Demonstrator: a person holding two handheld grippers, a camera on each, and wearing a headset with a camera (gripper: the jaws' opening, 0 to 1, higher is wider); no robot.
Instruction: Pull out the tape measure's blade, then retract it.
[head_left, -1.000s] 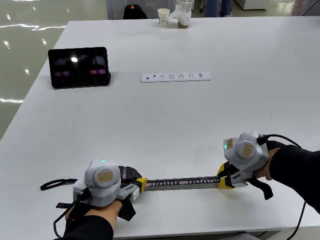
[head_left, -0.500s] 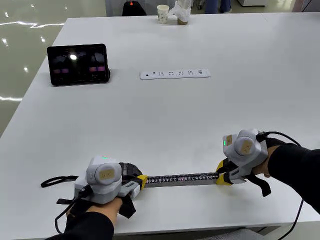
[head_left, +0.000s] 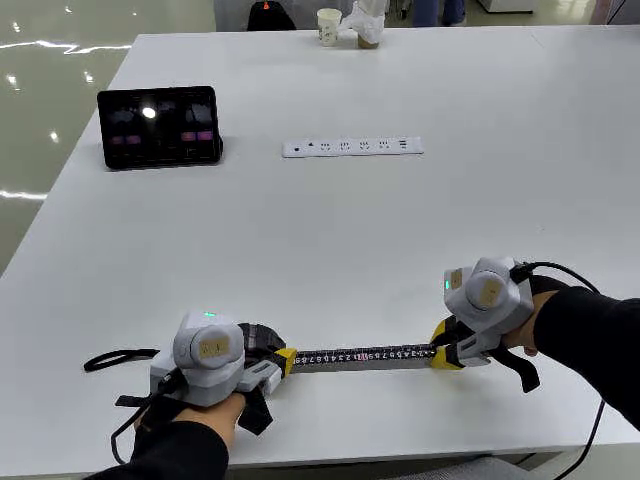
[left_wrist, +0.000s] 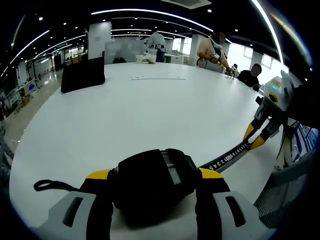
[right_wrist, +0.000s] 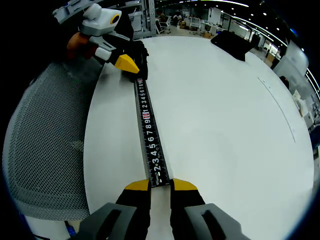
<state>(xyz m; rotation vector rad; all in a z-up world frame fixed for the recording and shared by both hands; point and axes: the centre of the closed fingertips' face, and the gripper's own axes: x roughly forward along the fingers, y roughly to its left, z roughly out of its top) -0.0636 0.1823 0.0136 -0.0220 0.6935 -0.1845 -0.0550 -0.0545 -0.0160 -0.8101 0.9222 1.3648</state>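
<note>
The black tape measure case lies near the table's front edge, and my left gripper is shut on it. In the left gripper view the case sits between the yellow-tipped jaws. The blade runs flat along the table to the right, its numbers facing up. My right gripper is shut on the blade's end. The right gripper view shows the blade leading from my right gripper to the case in the left gripper. The right gripper appears at the right of the left gripper view.
A dark tablet stands at the back left and a white power strip lies mid-table. A paper cup sits at the far edge. A black strap trails left of the case. A grey mesh chair is beside the front edge.
The right gripper has come slightly left toward the case, and the exposed blade looks a little shorter. The left gripper has stayed put; the head camera shifted a bit.
</note>
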